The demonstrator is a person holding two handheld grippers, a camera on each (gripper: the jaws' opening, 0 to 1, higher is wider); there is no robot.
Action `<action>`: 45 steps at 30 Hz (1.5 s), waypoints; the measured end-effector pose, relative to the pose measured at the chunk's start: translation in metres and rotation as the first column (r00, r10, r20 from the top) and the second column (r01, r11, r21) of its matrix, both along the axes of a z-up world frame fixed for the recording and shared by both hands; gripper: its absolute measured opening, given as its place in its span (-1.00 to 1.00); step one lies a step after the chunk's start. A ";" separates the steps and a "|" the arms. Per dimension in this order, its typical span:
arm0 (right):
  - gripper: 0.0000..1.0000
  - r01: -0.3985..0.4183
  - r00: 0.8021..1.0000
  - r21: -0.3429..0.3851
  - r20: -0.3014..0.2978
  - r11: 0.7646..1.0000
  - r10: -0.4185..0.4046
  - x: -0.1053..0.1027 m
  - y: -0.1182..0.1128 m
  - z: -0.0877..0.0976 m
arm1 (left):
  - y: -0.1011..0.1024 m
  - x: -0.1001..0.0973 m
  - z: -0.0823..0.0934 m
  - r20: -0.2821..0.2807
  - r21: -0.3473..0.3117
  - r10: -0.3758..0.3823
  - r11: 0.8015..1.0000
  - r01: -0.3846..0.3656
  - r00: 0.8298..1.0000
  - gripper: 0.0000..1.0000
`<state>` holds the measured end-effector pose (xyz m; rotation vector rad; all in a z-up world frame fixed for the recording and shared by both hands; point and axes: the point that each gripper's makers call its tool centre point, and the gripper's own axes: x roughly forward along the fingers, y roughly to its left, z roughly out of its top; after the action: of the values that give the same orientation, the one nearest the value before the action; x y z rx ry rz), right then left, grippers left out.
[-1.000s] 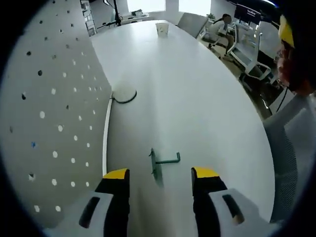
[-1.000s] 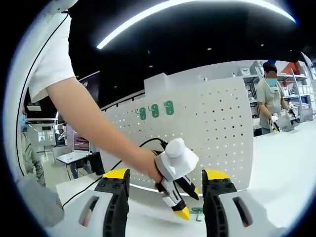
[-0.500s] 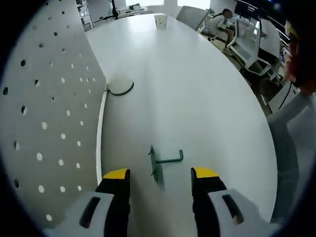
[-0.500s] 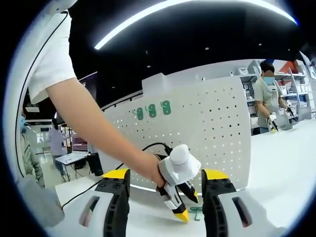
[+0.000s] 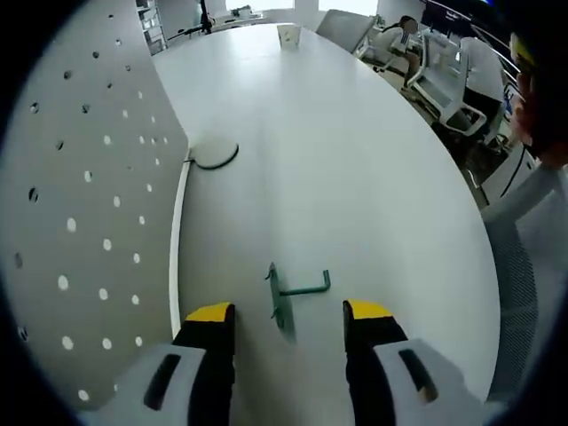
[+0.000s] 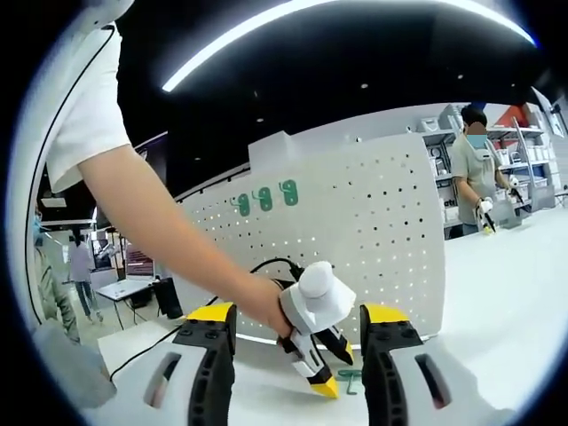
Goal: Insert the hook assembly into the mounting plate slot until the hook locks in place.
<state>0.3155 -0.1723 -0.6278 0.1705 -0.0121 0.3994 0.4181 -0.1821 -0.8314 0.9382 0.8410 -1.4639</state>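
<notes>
Green hook (image 5: 297, 291) flat on white bench (image 5: 355, 177), lower centre, just ahead of left gripper (image 5: 288, 312), jaws released, pegboard (image 5: 80, 222) at left, right gripper (image 6: 297, 315) jaws released, no legible writing

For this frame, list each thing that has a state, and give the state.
green hook: lying loose on the table, ungripped, between the left claw's jaws.
left claw: open, empty.
right claw: open, empty.
pegboard: upright, three green hooks already mounted near its top.
black cable: looped on the table.
</notes>
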 end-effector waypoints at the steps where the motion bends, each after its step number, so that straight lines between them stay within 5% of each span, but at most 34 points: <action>1: 0.07 0.000 1.000 0.000 0.000 1.000 0.000 0.000 0.000 0.000 | 0.000 0.001 0.000 0.001 -0.002 0.005 1.000 -0.005 1.000 -0.09; 15: 0.01 0.010 1.000 0.002 -0.010 1.000 -0.010 0.000 -0.003 -0.002 | 0.001 0.003 0.001 0.016 -0.006 0.032 0.999 -0.032 0.999 -0.62; 25: -0.01 0.015 1.000 0.005 -0.013 1.000 -0.015 0.001 -0.005 -0.002 | 0.000 0.005 0.001 0.026 -0.012 0.040 0.999 -0.040 0.999 -0.71; 29: -0.03 0.019 1.000 0.007 -0.016 1.000 -0.019 0.001 -0.007 -0.002 | 0.001 0.008 0.000 0.051 -0.008 0.033 0.999 -0.033 0.998 -0.90; 45: -0.04 0.025 1.000 0.018 -0.016 1.000 -0.025 0.001 -0.009 -0.003 | 0.000 0.009 0.000 0.044 -0.009 0.049 0.999 -0.048 0.998 -0.93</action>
<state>0.3165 -0.1817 -0.6304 0.1909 -0.0025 0.3728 0.4269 -0.1823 -0.8319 0.9349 0.8190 -1.3989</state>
